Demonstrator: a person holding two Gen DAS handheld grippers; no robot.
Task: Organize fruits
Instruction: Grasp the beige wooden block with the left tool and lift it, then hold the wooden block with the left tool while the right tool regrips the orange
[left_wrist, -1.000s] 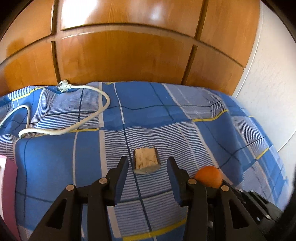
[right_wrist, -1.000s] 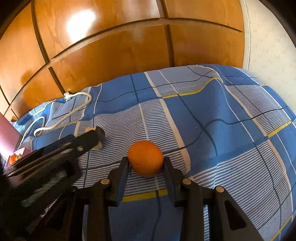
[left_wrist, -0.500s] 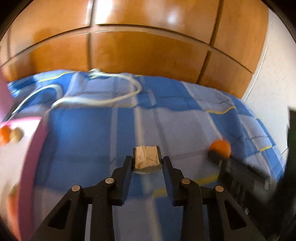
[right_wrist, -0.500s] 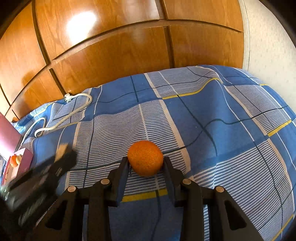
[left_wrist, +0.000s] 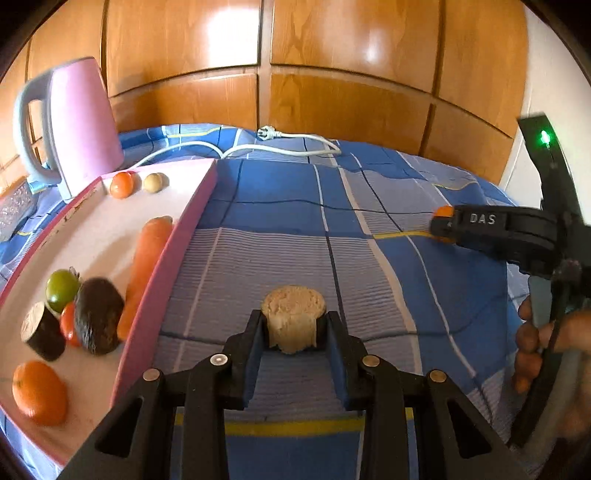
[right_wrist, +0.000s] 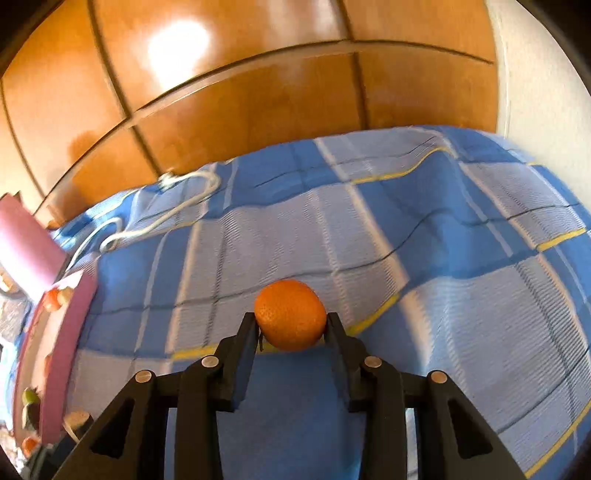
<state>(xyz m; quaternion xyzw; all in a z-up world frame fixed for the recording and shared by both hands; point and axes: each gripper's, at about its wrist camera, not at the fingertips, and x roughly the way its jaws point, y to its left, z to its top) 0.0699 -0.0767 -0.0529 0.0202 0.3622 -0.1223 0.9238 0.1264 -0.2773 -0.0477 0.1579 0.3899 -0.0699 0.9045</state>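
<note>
My left gripper (left_wrist: 293, 326) is shut on a tan, rough cut chunk of fruit (left_wrist: 293, 314) and holds it above the blue checked bedcover. My right gripper (right_wrist: 290, 325) is shut on an orange mandarin (right_wrist: 290, 314), lifted off the cover; it also shows in the left wrist view (left_wrist: 441, 225). A pink-rimmed white tray (left_wrist: 173, 258) lies at the left with a carrot (left_wrist: 146, 266), an avocado (left_wrist: 96, 319), a green tomato (left_wrist: 61, 290), an orange (left_wrist: 38, 392), a cut dark piece (left_wrist: 42, 330) and small round fruits (left_wrist: 122, 184).
A pink kettle (left_wrist: 79, 122) stands behind the tray. A white power cable with plug (left_wrist: 280, 142) lies across the far cover. Wooden cupboard doors (left_wrist: 295, 74) stand behind the bed, a white wall (right_wrist: 535, 74) at the right.
My left gripper closed on the tan chunk, lifted it and swung left, bringing the tray and kettle into view. My right gripper lifted the mandarin and moved left.
</note>
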